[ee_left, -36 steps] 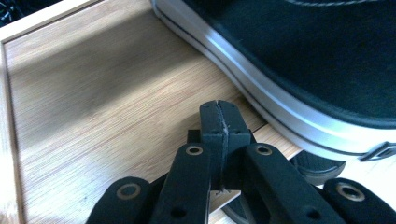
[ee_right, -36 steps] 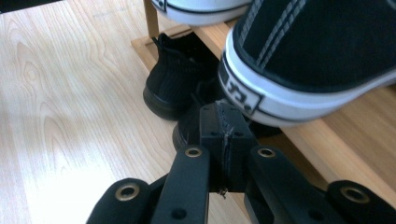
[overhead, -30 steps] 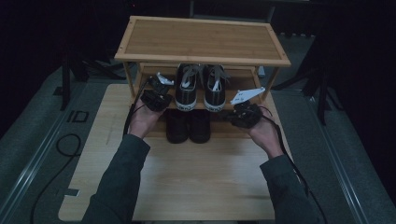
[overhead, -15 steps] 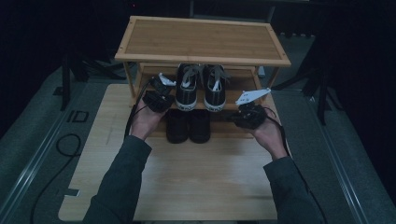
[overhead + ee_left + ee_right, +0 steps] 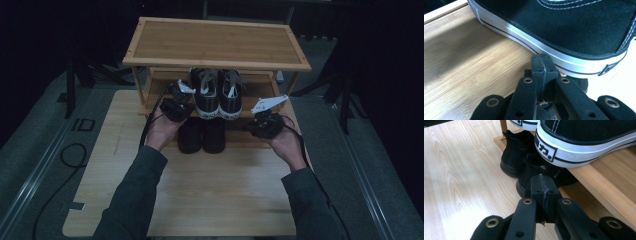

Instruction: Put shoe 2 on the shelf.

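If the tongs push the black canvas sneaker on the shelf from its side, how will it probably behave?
The black canvas sneaker would probably slide, not tip: its flat sole sits low on the smooth wooden shelf. The white rubber sidewall looks firm enough to push. The canvas upper likely dents if pinched. It seems light for its size.

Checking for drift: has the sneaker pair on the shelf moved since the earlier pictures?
No. The sneaker pair sits at the same spot on the rack, between its posts.
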`<state>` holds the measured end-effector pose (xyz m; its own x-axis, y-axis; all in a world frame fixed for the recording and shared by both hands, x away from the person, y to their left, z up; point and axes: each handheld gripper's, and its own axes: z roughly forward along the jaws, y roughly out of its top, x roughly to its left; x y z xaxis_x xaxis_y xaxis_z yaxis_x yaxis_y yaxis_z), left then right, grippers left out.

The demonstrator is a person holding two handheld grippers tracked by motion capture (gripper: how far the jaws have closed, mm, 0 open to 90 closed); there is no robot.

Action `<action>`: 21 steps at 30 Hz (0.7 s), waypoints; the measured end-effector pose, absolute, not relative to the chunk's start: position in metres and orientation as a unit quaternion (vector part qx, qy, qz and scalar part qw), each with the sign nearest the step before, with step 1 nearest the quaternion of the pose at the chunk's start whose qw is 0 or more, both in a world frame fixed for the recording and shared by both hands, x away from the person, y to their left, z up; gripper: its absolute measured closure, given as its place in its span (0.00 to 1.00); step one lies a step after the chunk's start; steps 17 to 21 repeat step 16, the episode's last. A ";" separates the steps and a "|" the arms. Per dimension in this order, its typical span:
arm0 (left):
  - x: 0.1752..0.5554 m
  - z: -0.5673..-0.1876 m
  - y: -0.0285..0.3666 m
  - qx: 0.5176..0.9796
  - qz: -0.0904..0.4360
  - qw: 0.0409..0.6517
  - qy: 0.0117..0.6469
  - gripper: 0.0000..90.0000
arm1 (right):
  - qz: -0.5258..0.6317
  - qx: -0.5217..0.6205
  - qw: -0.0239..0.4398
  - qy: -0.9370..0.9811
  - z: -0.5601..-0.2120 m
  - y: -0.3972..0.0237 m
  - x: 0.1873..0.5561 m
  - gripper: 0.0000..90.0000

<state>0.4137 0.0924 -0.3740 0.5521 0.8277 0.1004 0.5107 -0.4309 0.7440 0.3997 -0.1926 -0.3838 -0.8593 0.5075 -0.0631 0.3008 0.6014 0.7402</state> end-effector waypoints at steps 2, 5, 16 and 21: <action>0.414 -0.374 0.093 0.812 0.234 0.339 0.413 1.00 | 0.384 0.230 0.134 0.884 -0.384 -0.193 0.399 0.99; 0.414 -0.373 0.094 0.811 0.237 0.339 0.413 1.00 | 0.383 0.233 0.133 0.884 -0.385 -0.196 0.399 0.99; 0.411 -0.368 0.108 0.803 0.250 0.337 0.422 1.00 | 0.380 0.249 0.132 0.881 -0.391 -0.211 0.402 0.99; 0.411 -0.368 0.108 0.803 0.250 0.337 0.422 1.00 | 0.380 0.249 0.132 0.881 -0.391 -0.211 0.402 0.99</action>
